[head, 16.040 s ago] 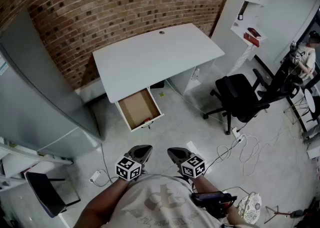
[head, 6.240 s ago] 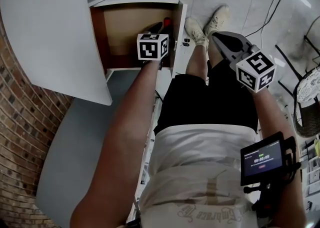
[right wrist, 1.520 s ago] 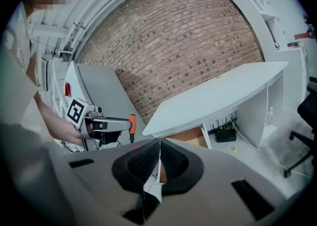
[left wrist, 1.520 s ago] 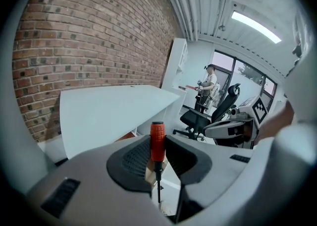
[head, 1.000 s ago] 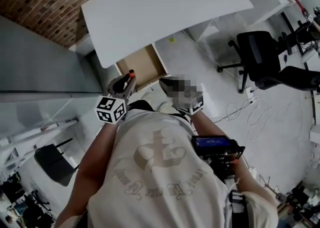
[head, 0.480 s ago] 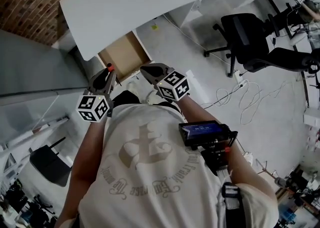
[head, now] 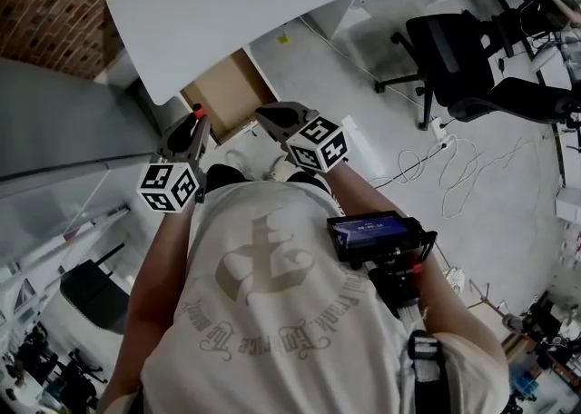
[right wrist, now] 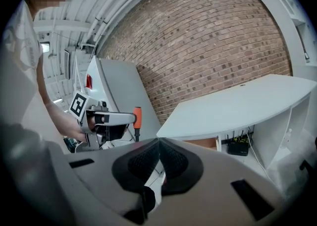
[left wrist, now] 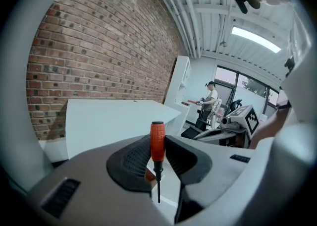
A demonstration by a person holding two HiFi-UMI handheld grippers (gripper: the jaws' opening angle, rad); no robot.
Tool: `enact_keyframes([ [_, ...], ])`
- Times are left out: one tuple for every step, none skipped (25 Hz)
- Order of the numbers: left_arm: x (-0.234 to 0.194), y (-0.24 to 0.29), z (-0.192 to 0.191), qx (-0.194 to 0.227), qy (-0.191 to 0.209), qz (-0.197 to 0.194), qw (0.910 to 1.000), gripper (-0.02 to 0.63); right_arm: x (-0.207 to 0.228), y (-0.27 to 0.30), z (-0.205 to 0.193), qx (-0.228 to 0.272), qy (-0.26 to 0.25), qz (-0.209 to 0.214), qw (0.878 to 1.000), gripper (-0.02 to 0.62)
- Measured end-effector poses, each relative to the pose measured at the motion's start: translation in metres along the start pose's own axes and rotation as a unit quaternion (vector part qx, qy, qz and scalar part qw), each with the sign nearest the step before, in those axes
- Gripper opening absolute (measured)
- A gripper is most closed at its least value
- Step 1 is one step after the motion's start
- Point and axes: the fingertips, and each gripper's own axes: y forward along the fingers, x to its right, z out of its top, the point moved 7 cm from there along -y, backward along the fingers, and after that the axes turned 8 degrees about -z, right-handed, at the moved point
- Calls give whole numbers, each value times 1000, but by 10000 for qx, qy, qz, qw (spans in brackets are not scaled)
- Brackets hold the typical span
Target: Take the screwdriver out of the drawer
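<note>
A person stands back from a white desk [head: 263,4] with a gripper in each hand. The left gripper [head: 193,123] is clamped on the screwdriver [left wrist: 157,141]. Its two dark pads press the orange handle from either side, the handle top stands above the jaws, and the thin dark shaft hangs below them. The right gripper [right wrist: 158,146] has its jaws closed together with nothing between them.

The task looks essentially done. The screwdriver is out of the drawer [head: 227,93] and held in the air, with the drawer well ahead of the left jaws and below them. The drawer is still pulled out from under the desk, and its brown inside looks bare. Nothing seems left except, perhaps, setting the tool down somewhere.

The left gripper view alone shows the grip itself, with the pads on the handle and the shaft free. The head view shows only an orange tip above the left jaws, but it alone looks down into the open drawer. The right gripper view shows the left gripper from the side, just beside the right jaws, with the orange handle poking up from its jaws.
</note>
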Motion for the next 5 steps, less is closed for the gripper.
enact_keyframes([
  [0,1,0,4,2,13,10000,103,1,0,0,-4,-7,6,10000,23],
  [0,2,0,11,-2,30,10000,103,2,1,-1,-11,-12,13,10000,23],
  [0,3,0,21,-11,49,10000,103,3,1,-2,-19,-16,20,10000,23],
  [0,4,0,31,-22,70,10000,103,4,1,-3,-27,-19,29,10000,23],
  [0,5,0,42,-33,90,9999,103,5,1,-4,-35,-23,39,10000,23],
])
